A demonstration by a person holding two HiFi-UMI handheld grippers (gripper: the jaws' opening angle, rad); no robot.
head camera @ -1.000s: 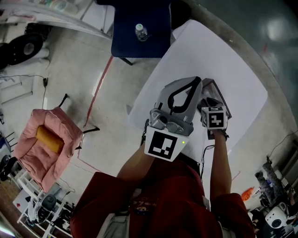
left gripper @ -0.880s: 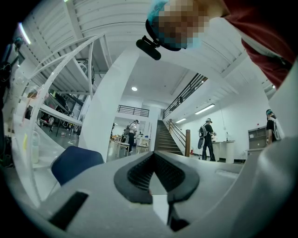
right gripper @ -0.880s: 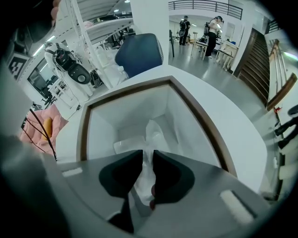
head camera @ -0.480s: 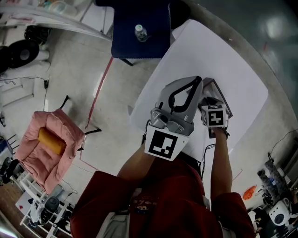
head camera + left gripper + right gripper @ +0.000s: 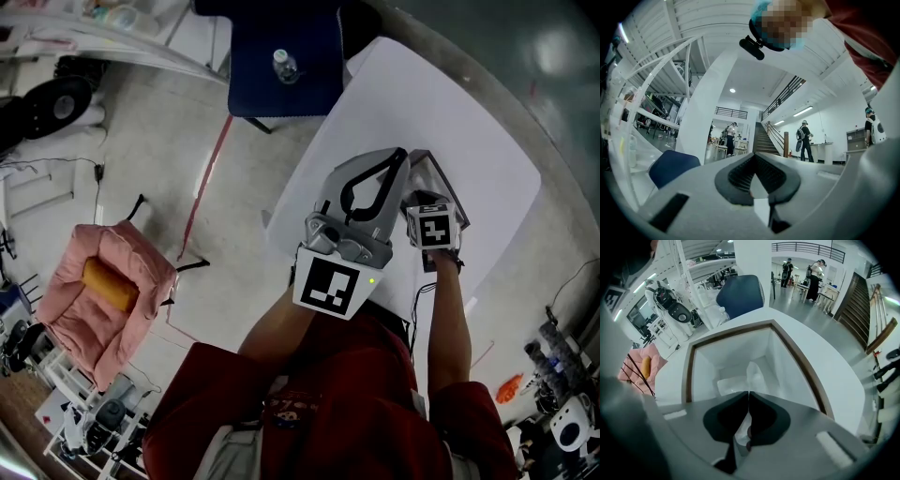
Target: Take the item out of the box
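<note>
Here the item [image 5: 752,373], a pale piece in clear plastic wrap, stands inside the open box [image 5: 801,363] with its lower part on the white floor. The right gripper [image 5: 749,394] reaches into the box, and its jaws are pinched together on the top of the wrap. The box sits on a white table [image 5: 450,103]. The left gripper [image 5: 754,157] is held up beside the box, tips closed together on nothing. Beyond the table, a bottle [image 5: 284,64] stands on a blue chair [image 5: 309,84].
</note>
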